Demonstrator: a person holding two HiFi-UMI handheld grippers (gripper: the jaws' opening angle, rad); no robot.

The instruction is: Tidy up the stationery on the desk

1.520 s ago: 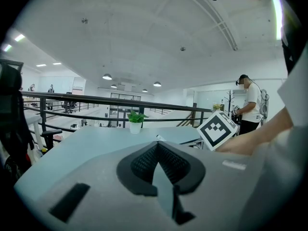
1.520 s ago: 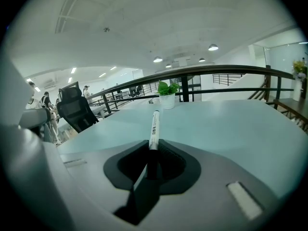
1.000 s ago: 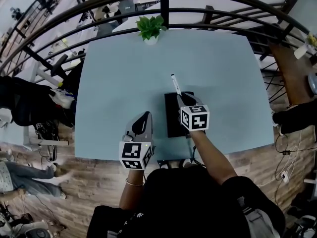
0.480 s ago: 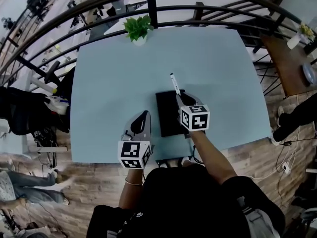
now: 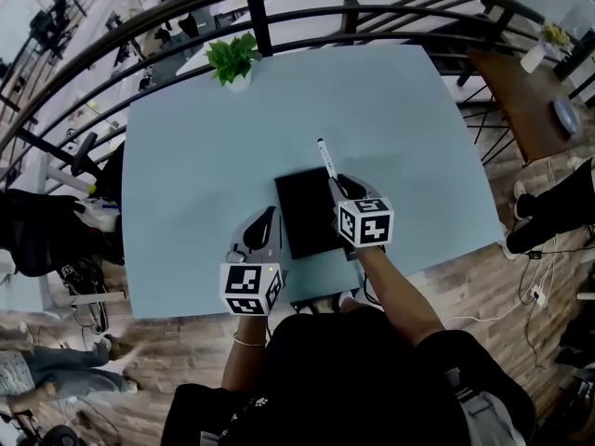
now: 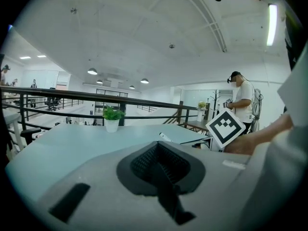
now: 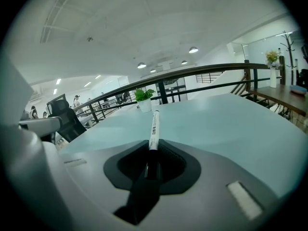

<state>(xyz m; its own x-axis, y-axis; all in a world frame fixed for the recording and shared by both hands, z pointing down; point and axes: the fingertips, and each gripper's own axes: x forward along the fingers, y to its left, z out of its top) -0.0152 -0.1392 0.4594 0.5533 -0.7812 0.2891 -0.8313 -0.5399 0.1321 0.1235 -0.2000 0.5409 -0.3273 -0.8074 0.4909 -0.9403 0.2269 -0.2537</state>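
Right gripper (image 5: 340,186): jaws clamped on the rear end of the pen (image 5: 324,157), which projects forward past the far edge of the black pad (image 5: 302,214) lying on the table (image 5: 186,156). Left gripper (image 5: 269,217): jaws closed, empty, just left of the pad.

A white, black-printed marker (image 7: 154,126) sits between the right gripper's (image 7: 153,165) black pads (image 7: 179,163); beyond them the desk (image 5: 204,156) is pale blue, the plant (image 5: 231,57) green.
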